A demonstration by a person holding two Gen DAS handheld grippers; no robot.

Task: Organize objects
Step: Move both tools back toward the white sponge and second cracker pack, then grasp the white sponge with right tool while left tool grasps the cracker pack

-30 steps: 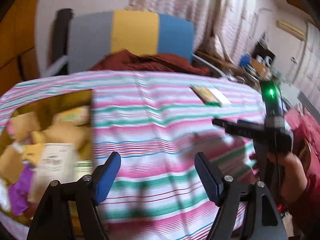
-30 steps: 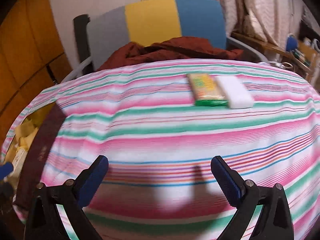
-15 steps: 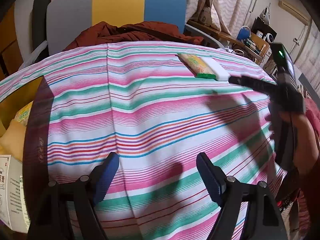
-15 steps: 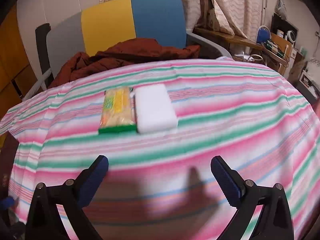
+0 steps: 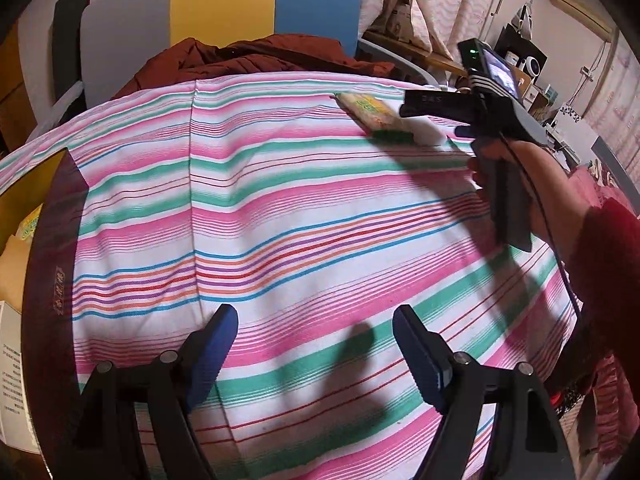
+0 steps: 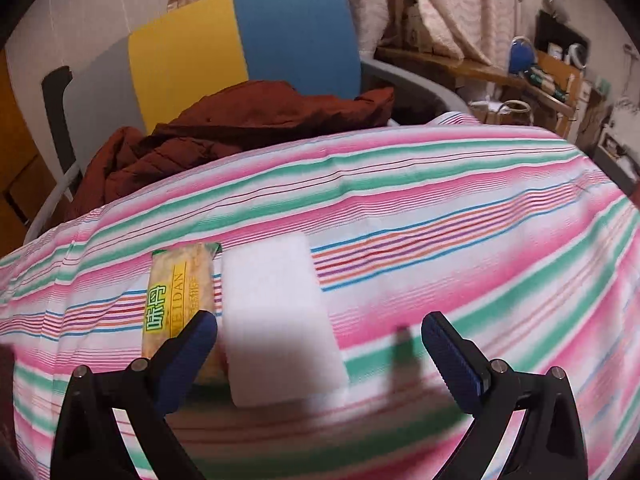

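A yellow-green snack packet (image 6: 176, 300) and a white sponge block (image 6: 276, 320) lie side by side on the striped tablecloth (image 6: 460, 240). My right gripper (image 6: 320, 340) is open just above them, its left finger over the packet's near end, the sponge between the fingers. In the left wrist view the packet (image 5: 376, 114) and sponge (image 5: 430, 134) lie at the far right, partly hidden by the right gripper's body (image 5: 480, 104). My left gripper (image 5: 316, 344) is open and empty over the near tablecloth.
A grey, yellow and blue chair (image 6: 240, 52) with a dark red jacket (image 6: 240, 128) stands behind the table. A box of packets (image 5: 24, 232) sits off the table's left edge. Cluttered shelves (image 6: 552, 68) are at the back right.
The right gripper has moved forward and down onto the packet and sponge, which now sit at its fingers. The left gripper has swung right, away from the box, over the tablecloth.
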